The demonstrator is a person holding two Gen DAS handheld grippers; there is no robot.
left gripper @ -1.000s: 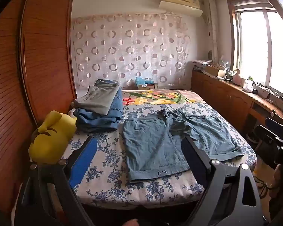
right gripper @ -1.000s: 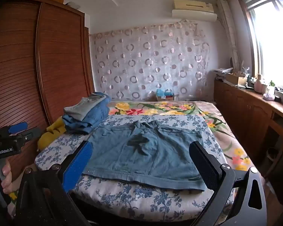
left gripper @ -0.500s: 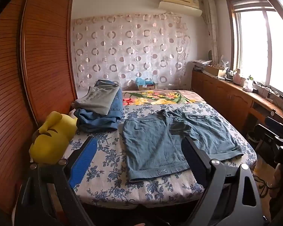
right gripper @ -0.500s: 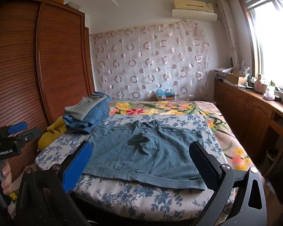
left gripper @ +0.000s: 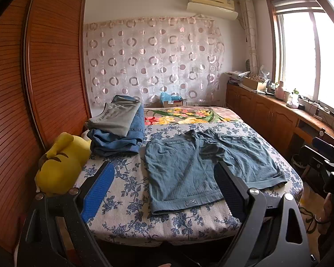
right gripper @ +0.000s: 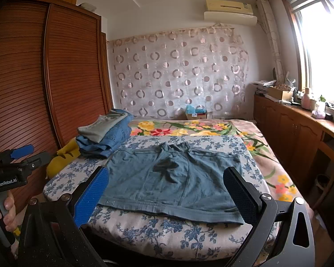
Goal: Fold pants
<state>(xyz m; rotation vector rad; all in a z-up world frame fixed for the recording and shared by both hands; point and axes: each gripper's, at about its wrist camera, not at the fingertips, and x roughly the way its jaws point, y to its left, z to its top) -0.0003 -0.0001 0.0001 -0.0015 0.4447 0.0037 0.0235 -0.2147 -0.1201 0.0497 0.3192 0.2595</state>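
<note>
Both hand-held grippers, left hand-held gripper [left gripper: 162, 178] and right hand-held gripper [right gripper: 167, 180], hover wide open, holding nothing. Blue shorts [right gripper: 171, 182] lie flat on the bed [right gripper: 189, 240], beside a folded clothes pile [left gripper: 120, 129].

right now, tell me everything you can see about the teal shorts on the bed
The teal shorts are a soft, finely ribbed knit, spread flat and unfolded on the blue floral sheet. The waistband lies toward the far side and both leg hems point to the near edge, one hem carrying a small pale logo. The fabric bunches and creases at the crotch. Nothing rests on them; the stack of folded clothes sits apart at their far left. Both tongs are open and off the cloth.
</note>
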